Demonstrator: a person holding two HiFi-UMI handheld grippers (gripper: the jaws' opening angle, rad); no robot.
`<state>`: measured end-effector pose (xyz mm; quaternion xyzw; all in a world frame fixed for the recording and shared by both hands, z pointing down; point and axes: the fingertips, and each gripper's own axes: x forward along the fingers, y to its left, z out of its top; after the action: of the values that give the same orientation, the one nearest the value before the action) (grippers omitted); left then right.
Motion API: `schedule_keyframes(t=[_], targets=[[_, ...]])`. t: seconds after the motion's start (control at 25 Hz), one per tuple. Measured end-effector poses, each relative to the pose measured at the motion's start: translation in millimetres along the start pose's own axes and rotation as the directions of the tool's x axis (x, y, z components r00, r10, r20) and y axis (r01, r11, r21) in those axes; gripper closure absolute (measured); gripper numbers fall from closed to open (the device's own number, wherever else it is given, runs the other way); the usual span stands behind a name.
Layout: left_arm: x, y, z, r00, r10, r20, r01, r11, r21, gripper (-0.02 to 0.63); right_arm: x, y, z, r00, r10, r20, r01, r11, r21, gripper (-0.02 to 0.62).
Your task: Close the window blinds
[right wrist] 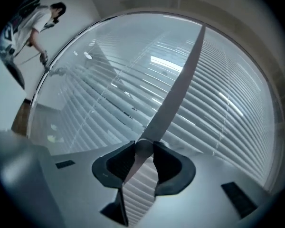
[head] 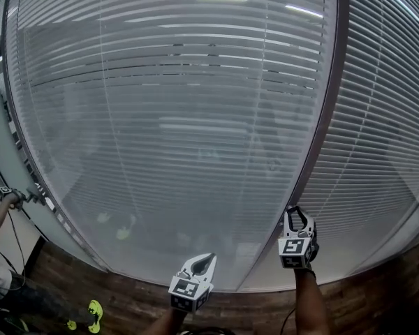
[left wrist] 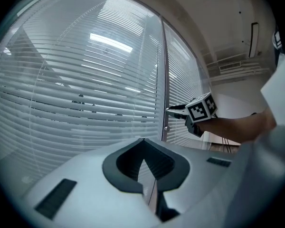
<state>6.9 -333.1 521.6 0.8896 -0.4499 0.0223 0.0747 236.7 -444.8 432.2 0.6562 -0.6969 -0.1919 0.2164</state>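
Observation:
White slatted blinds (head: 181,117) cover a wide window, with a second panel (head: 384,131) to the right of a dark upright frame post (head: 321,131). The slats stand partly tilted, and dim shapes show through them. My right gripper (head: 297,211) is at the foot of that post and points level at the window. In the right gripper view it (right wrist: 143,148) is shut on the rounded lower end of a grey tilt wand (right wrist: 175,89). My left gripper (head: 208,258) hangs lower and further left, shut, with nothing in it (left wrist: 142,140), a little short of the slats.
Another person (head: 0,211) stands at the window's left edge holding a gripper, and also shows in the right gripper view (right wrist: 33,18). A wood-pattern floor (head: 126,299) runs below the window. A yellow-green shoe (head: 94,314) is at the lower left.

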Motion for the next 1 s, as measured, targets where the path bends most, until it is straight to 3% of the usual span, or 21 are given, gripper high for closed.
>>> schedule_keyframes(t=[0.12,0.24,0.44,0.56,0.6,0.72,1.0], targets=[[-2,1,-1,1.0,0.003,-0.001,-0.003,1.0,-0.001,0.606,2,1,-5,0.999,-0.019,-0.026,0.013,0.975,-0.22,0.474],[-2,3,-3,1.0,0.006,0.0,-0.006,1.0,-0.002,0.606,4,5,-7,0.998,-0.049,-0.031,0.031,0.903,-0.43,0.474],[-1,0,-5,1.0,0.003,-0.004,-0.003,1.0,-0.007,0.606,4,12,-13,0.996,-0.079,-0.027,0.036,0.698,-0.715,0.474],[3,-5,-2,1.0,-0.016,-0.001,0.016,1.0,0.007,0.606,6,12,-12,0.997,-0.074,-0.022,0.023,0.554,-0.832,0.474],[4,-7,-2,1.0,-0.02,-0.002,0.02,1.0,0.01,0.606,6,12,-11,0.997,-0.07,-0.022,0.018,0.522,-0.852,0.474],[7,-11,-2,1.0,-0.029,-0.006,0.029,1.0,0.011,0.606,6,12,-12,0.998,-0.053,-0.031,0.0,0.498,-0.867,0.472],[10,-13,0,0.999,-0.033,-0.004,0.033,0.999,0.017,0.606,8,11,-12,0.997,-0.073,-0.012,0.028,0.523,-0.852,0.472]])
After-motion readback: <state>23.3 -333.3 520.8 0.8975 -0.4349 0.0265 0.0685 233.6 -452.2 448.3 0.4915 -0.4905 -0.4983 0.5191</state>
